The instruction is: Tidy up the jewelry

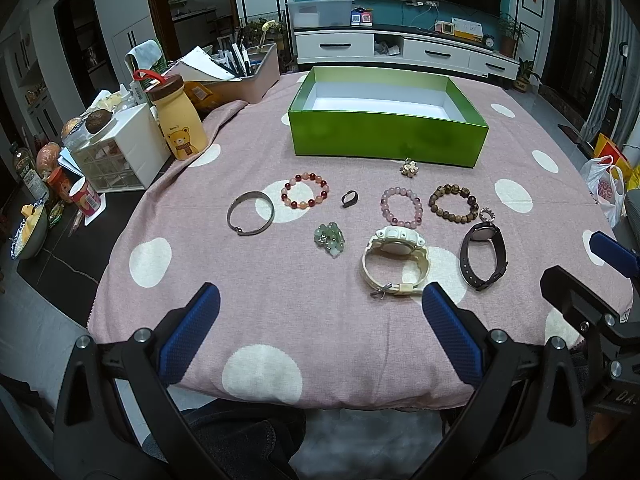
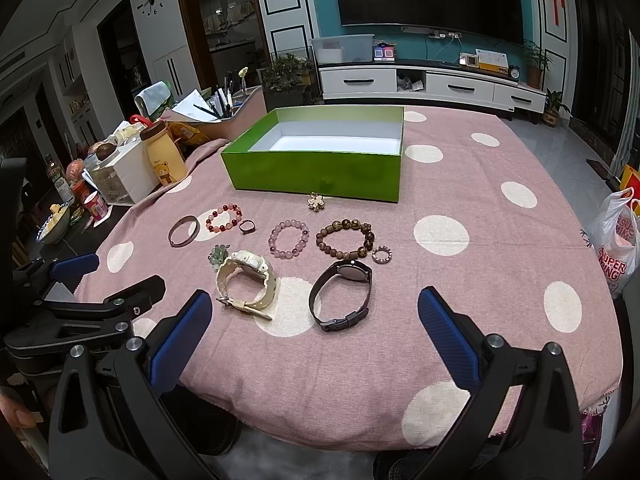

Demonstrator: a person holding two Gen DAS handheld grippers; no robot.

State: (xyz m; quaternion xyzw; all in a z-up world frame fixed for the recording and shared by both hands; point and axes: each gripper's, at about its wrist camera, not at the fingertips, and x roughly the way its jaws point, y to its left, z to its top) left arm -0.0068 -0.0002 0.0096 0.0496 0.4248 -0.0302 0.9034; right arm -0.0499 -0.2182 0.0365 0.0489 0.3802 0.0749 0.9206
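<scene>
An open, empty green box [image 1: 388, 132] [image 2: 316, 172] stands at the back of the pink dotted tablecloth. In front of it lie a metal bangle [image 1: 250, 213], a red bead bracelet [image 1: 305, 195], a dark ring [image 1: 349, 199], a pink bead bracelet [image 1: 401, 207], a brown bead bracelet [image 1: 453, 204], a green jade piece [image 1: 330, 239], a white watch [image 1: 394, 260] [image 2: 246, 280], a black watch [image 1: 483, 255] [image 2: 342, 294] and a gold flower brooch [image 1: 409, 167]. My left gripper [image 1: 320, 320] and right gripper [image 2: 316, 328] are open, empty, near the front edge.
The tablecloth [image 1: 280, 320] drapes over the front edge. At the left stand a yellow bear bottle [image 1: 182, 120], a white drawer unit [image 1: 120, 152], a pen box [image 1: 248, 68] and food items. A plastic bag [image 2: 616, 240] hangs at the right.
</scene>
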